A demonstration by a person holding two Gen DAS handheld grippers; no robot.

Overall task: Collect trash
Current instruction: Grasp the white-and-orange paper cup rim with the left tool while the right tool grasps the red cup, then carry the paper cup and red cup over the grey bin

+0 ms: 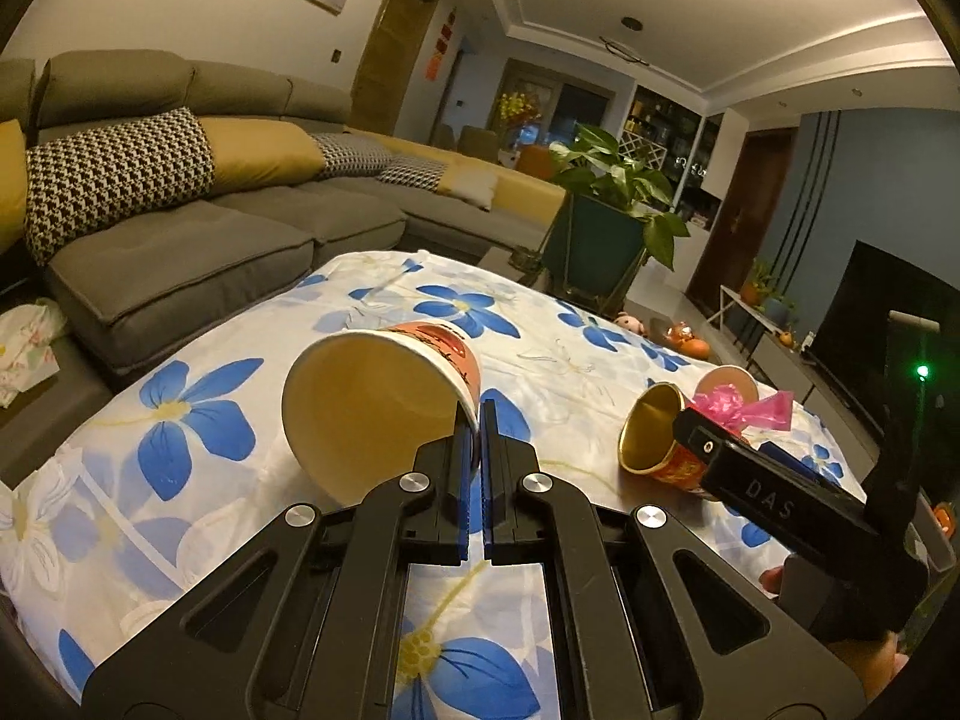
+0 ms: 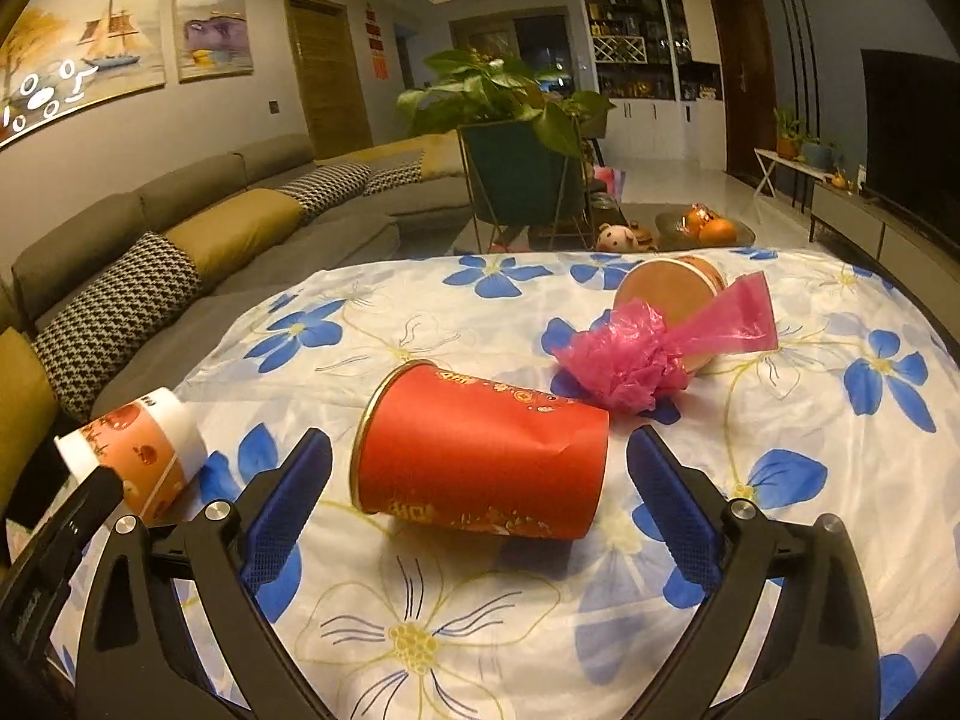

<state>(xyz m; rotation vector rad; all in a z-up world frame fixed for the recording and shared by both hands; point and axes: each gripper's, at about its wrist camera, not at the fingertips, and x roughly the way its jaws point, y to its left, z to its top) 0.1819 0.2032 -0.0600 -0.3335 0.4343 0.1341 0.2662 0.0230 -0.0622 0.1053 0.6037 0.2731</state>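
My left gripper (image 1: pixel 480 420) is pinched on the rim of the orange paper cup (image 1: pixel 384 402), whose mouth faces the camera in the middle of the left wrist view, its lower edge caught between my two blue pads. In the right wrist view the same cup (image 2: pixel 135 456) shows at the lower left edge, tipped, with the left gripper's black body beneath it. My right gripper (image 2: pixel 480 504) stands wide apart, one blue pad on either side of the red paper cup (image 2: pixel 480 459) lying on its side at the centre of the frame, gold rim toward the left; neither pad touches it. Just past it, upper right of centre, a crumpled pink plastic bag (image 2: pixel 654 354) rests against a third cup (image 2: pixel 666 291), also on its side. All of it lies on the blue-flowered tablecloth (image 2: pixel 420 630). A grey sofa (image 1: pixel 198 240) fills the left.
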